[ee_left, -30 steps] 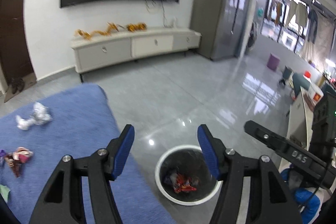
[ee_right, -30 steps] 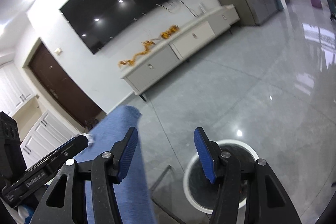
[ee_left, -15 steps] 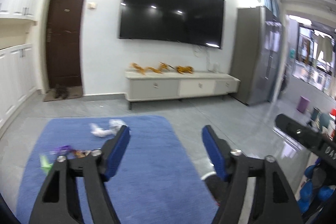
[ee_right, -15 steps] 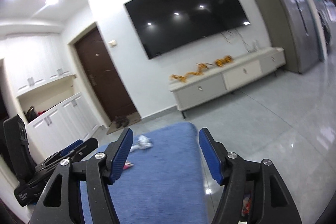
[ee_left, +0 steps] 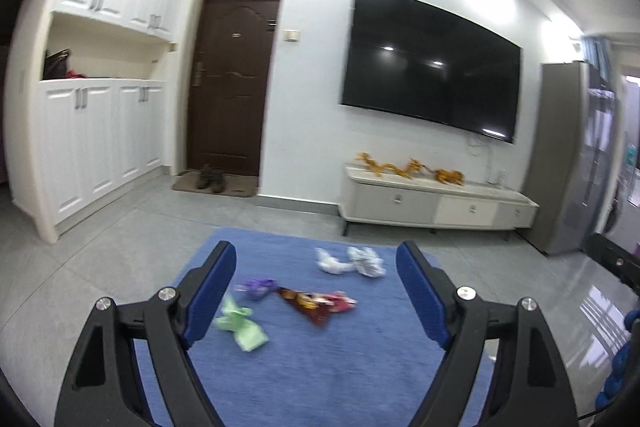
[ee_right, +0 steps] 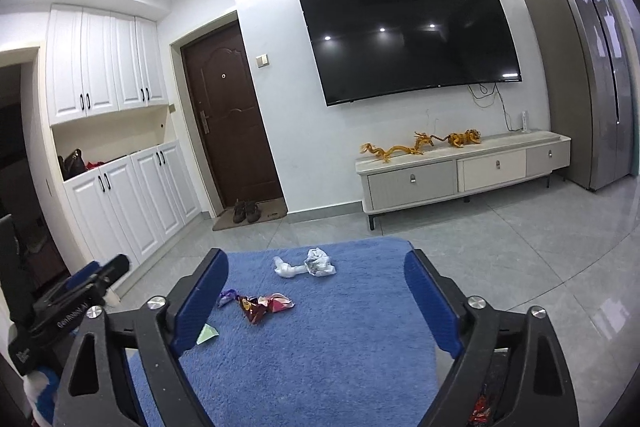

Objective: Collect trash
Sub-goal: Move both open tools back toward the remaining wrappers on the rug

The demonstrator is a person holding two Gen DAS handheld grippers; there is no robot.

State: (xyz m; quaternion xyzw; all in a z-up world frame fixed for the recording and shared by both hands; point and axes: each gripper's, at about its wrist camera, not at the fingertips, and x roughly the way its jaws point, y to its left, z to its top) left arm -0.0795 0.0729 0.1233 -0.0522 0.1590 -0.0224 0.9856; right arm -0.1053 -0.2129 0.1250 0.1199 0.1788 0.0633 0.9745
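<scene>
On the blue rug (ee_right: 320,327), crumpled wrappers (ee_right: 266,305) and white paper wads (ee_right: 304,265) lie scattered; left gripper (ee_left: 316,291) and right gripper (ee_right: 316,297) hover wide open, empty. Light, crushable litter, likely best pinched at raised folds.

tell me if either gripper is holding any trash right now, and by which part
Nothing is held. The left gripper and right gripper are both open and empty above the blue rug.

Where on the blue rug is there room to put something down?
The near half of the blue rug, between the open right gripper and the red wrapper, is bare. Its right side is bare too. It is crowded farther back and left: purple wrapper, green wrapper, white crumpled paper.
</scene>
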